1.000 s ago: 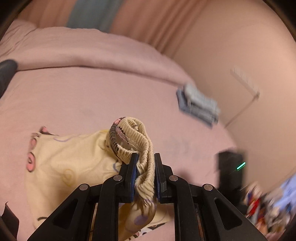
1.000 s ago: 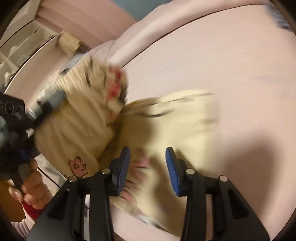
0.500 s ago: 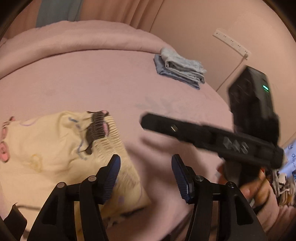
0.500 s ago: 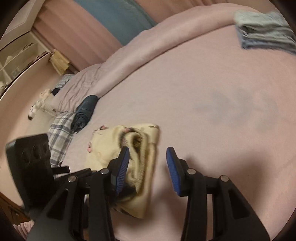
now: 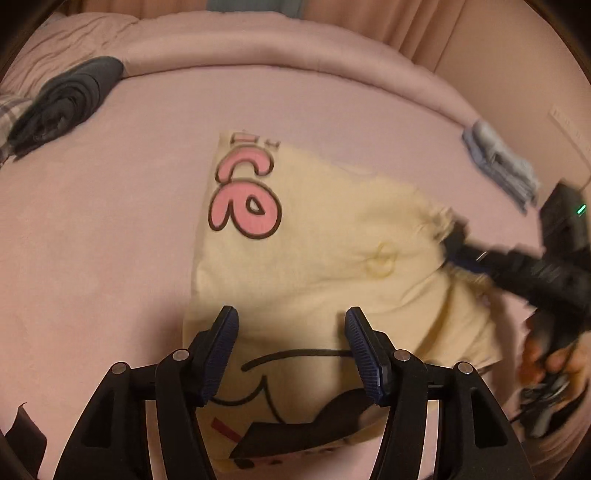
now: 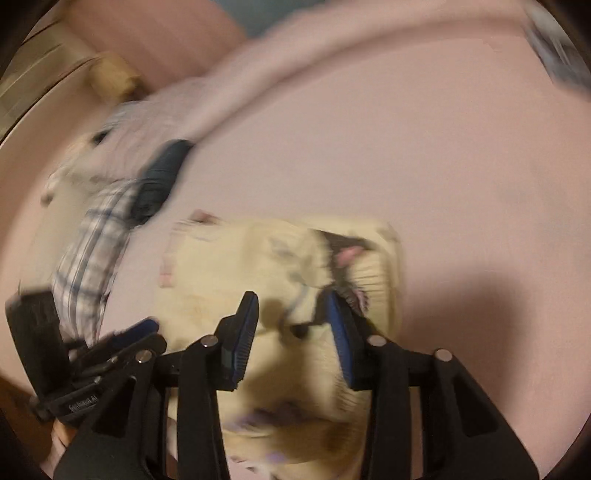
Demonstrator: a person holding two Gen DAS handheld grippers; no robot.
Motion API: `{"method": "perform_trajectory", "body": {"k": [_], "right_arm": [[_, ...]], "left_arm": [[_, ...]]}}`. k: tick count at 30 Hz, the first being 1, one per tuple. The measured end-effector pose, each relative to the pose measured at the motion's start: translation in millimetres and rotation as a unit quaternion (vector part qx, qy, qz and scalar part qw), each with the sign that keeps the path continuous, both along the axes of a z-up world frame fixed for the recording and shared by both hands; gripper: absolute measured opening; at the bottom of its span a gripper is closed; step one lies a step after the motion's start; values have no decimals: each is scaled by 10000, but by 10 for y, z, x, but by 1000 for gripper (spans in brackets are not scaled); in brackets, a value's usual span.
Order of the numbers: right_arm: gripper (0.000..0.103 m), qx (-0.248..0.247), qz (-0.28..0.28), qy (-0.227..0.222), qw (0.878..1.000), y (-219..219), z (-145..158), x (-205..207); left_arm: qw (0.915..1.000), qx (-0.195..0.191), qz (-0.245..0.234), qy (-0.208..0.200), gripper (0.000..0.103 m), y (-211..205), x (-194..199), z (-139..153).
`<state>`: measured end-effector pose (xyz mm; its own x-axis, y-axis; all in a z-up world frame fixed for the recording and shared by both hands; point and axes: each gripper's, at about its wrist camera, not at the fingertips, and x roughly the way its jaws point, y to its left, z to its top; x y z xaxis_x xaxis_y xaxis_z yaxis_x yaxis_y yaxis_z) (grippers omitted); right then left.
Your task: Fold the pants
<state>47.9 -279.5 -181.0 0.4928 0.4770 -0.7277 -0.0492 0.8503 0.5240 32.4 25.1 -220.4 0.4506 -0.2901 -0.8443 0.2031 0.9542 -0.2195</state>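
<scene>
The pale yellow printed pants [image 5: 325, 258] lay folded flat on the pink bedspread [image 5: 110, 240], pink lettering up, the gathered elastic waistband [image 6: 369, 269] exposed. The left gripper [image 5: 291, 350] hovered over their near end, jaws wide and holding nothing. The right gripper [image 6: 291, 332] was spread wide over the waistband. Beyond the pants lay a rolled dark garment [image 5: 66, 103] and a folded grey-blue stack [image 5: 498, 162].

Bed [image 5: 332, 110], pink sheet; rolled pink duvet [image 5: 258, 44] along far edge. Pink curtains [image 5: 388, 18] behind. Beige wall [image 5: 517, 74] at right. Warm, dim indoor light.
</scene>
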Motion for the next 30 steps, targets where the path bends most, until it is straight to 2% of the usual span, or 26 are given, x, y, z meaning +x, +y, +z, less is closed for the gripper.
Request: {"method": "perform_trajectory", "body": {"k": [2, 4, 6, 9, 11, 16, 22, 27, 30], "right_arm": [[30, 250, -26, -15, 9997, -50, -19, 3], [34, 219, 83, 23, 9997, -35, 70, -24], [53, 184, 174, -43, 9997, -23, 197, -107], [63, -119, 203, -357, 9991, -46, 412, -289], [66, -272, 187, -408, 9986, -44, 489, -338], [69, -404, 53, -221, 9989, -157, 403, -368], [69, -381, 29, 79, 9992, -233, 161, -314], [70, -418, 68, 235, 9988, -183, 17, -210], [71, -420, 119, 230, 9988, -133, 1, -157]], "left_arm": [[9996, 240, -116, -100, 59, -53, -33, 50], [9995, 224, -100, -178, 60, -28, -52, 158], [9993, 156, -31, -351, 60, -22, -70, 286], [9978, 208, 132, -621, 60, 68, -138, 466], [9971, 268, 225, -682, 67, 74, -120, 524], [9959, 339, 387, -749, 69, 221, -144, 529], [9965, 361, 538, -520, 69, 310, -19, 365], [9986, 54, 444, -283, 69, 344, 109, 218], [9989, 21, 468, -71, 69, 328, 231, 85]]}}
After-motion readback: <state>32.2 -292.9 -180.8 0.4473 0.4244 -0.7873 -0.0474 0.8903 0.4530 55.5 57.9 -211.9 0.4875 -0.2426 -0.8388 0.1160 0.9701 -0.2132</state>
